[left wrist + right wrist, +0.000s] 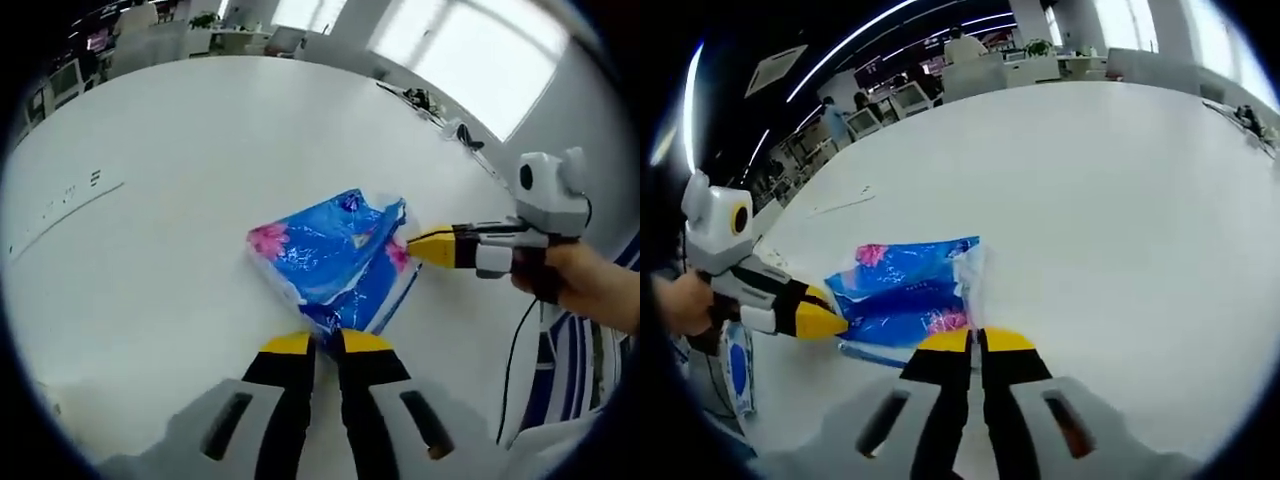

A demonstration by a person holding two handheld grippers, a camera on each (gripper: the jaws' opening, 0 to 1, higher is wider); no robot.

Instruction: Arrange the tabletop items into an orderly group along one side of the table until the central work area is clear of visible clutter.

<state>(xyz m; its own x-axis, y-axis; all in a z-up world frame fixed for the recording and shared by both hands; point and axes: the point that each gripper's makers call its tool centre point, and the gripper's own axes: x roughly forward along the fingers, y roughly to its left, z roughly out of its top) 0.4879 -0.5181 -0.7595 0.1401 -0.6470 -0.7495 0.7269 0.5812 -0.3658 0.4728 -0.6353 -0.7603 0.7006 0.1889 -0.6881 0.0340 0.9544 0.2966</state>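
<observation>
The broad white round surface [180, 170] carries a crinkled blue plastic pack printed with pink flowers [335, 255], and everything else is placed from that pack. It lies on the surface toward the near edge, with wide bare white beyond it up to the far rim, where dark cables [430, 105] lie well apart from it. In the right gripper view the pack [905, 290] shows a loose, pale, see-through flap at the end nearest that gripper.

The left gripper [327, 345] meets the pack at its near lower corner: its black, yellow-tipped fingers [288, 345] are pressed almost together, the tips touching the wrapper's edge and apparently pinching it. The right gripper [977, 342] stands at the opposite end, its fingers [943, 345] likewise drawn close with only a slit between, the tips against the pale flap; a firm pinch cannot be told for certain.

In the left gripper view, the right gripper [432, 247] comes in from the side, its yellow tip touching the pack's pink-printed corner, held by a hand [590, 285].
</observation>
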